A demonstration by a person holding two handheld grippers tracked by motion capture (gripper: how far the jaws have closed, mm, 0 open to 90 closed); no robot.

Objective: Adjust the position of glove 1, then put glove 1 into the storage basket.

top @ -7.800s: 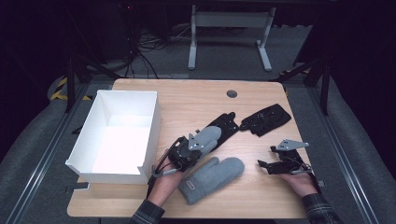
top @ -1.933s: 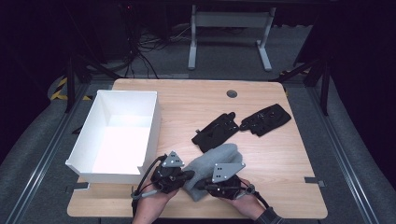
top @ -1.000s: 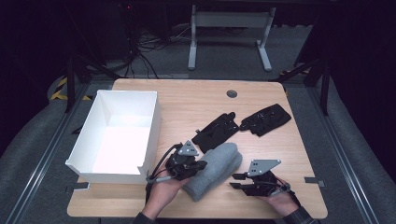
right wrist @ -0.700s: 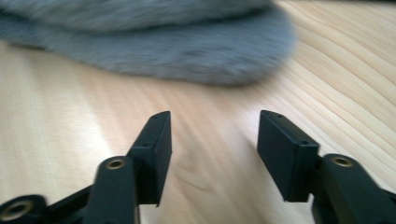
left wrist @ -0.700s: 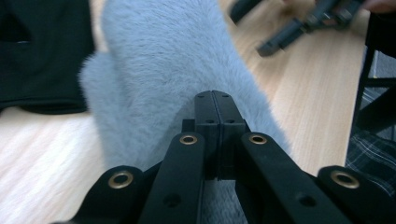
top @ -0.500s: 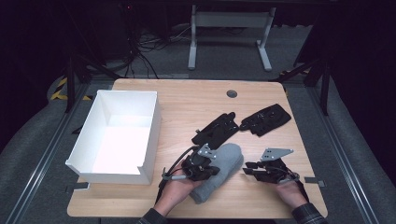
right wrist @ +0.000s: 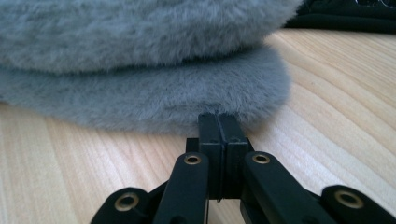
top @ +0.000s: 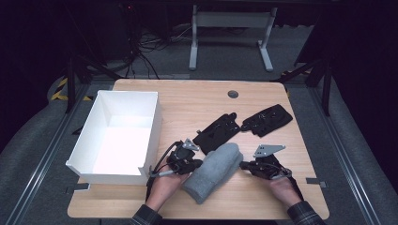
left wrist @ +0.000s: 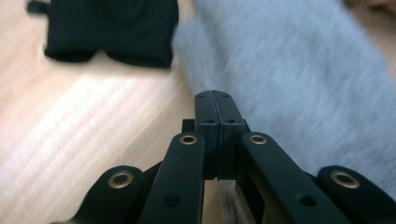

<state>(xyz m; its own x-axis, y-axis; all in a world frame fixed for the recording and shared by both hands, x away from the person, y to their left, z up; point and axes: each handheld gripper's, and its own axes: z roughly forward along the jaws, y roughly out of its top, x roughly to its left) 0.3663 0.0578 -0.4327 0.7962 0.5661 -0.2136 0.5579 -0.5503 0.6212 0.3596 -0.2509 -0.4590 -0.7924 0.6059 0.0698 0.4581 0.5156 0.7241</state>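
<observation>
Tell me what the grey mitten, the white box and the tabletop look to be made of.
Grey mitten: soft plush or fleece, going by the fuzzy nap and rounded stacked edges; matte.
White box: likely cardboard or thin foam board, with thin, flat, straight-edged walls and a plain matte white surface.
Tabletop: light wood or wood-look laminate, with clear grain lines and a faint sheen; which of the two I cannot tell.

A light wooden table (top: 187, 101) with rounded corners carries a white rectangular open-topped box (top: 105, 115) on its left side. A fuzzy grey mitten (top: 213, 171) lies near the front, right of the box. Two flat black gloves (top: 217, 133) (top: 266, 119) rest farther back, right of centre, side by side.
</observation>
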